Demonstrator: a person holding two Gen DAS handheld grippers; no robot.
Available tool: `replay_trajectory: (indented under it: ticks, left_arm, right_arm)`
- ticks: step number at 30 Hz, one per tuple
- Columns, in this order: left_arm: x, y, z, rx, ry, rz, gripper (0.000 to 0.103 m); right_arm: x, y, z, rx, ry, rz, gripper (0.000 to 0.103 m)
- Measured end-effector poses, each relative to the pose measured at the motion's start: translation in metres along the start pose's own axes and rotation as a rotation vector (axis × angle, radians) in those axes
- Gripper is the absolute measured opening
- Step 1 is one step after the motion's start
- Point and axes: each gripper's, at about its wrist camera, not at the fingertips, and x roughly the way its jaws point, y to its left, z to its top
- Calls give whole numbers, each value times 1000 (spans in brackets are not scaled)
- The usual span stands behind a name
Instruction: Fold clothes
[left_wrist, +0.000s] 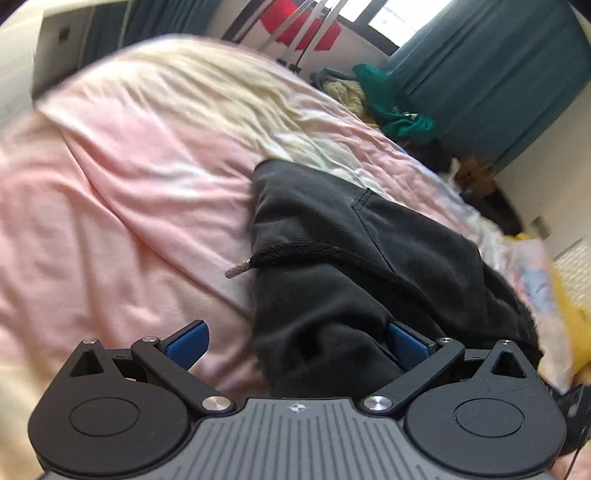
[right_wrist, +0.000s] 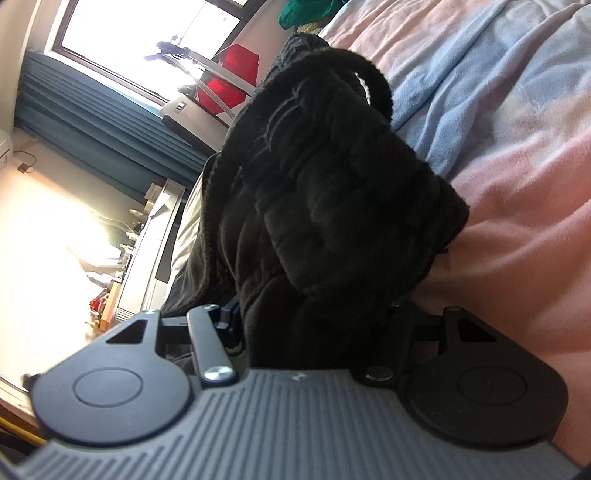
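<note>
Nearest the left wrist camera, the left hand-held gripper stands spread wide, its 2 blue pads well apart. The edge of the black cotton hooded sweatshirt lies between them, against the right-side pad, but nothing is pinched. Nearest the right wrist camera, the right hand-held gripper has a thick bunch of the same black garment filling the gap between its fingers; the fingertips are buried in cloth, so whether it clamps the fabric cannot be told.

Just beyond the left gripper, the sweatshirt lies in a loose heap on the rumpled pink quilted bedcover, with a seam or pocket edge showing and a black braided drawstring with a metal tip trailing onto the pink cloth. In the right view the garment rises as a bulky, fleecy mound over a pale blue patch of the cover.

Judged from this, the sweatshirt is soft, limp and fairly heavy for clothing. It will sag and drag rather than hold shape, so it is best taken at a firm hem, cuff or shoulder seam, not by the drawstring, which would slip or pull through.

Farther off lie a green garment, teal curtains and a red cloth on a rack.
</note>
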Motion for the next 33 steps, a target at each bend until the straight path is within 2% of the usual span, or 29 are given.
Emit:
replay_trajectory:
  ticks: [3,9,11,14,17,21,24,28,30,33]
  left_arm:
    - [13,12,0,-55,15,-76,103]
    - [18,20,3,-91,46,-138,103]
    - [20,16,2,-74,54,-151,103]
    - [21,6,-1,-24,68,-173,103]
    - [21,-3,-5,-11,70,-172,101]
    - [23,-8,-11,-17,77,-180,93]
    - [25,-18,-15,30,60,-139,88]
    - [19,-22,-21,8,17,-106,75]
    - [15,-26,-24,17,-9,-88,66]
    - [8,-36,-27,61,-50,-60,59]
  right_arm:
    - [-1,-1,1,8,1,0,62]
    - [-4,4,2,-23,-30,7,61]
    - [-9,10,1,-53,-58,34,55]
    - [-17,22,0,-110,-111,103,54]
    - [-19,29,-3,-145,-131,125,54]
    - [-11,13,-4,-57,-86,53,54]
    - [-5,-1,-6,13,-51,17,54]
    - [-6,7,-9,-24,-58,-5,52]
    - [-9,12,-11,-38,-66,-5,49]
    - [-15,19,-7,-59,-84,0,43]
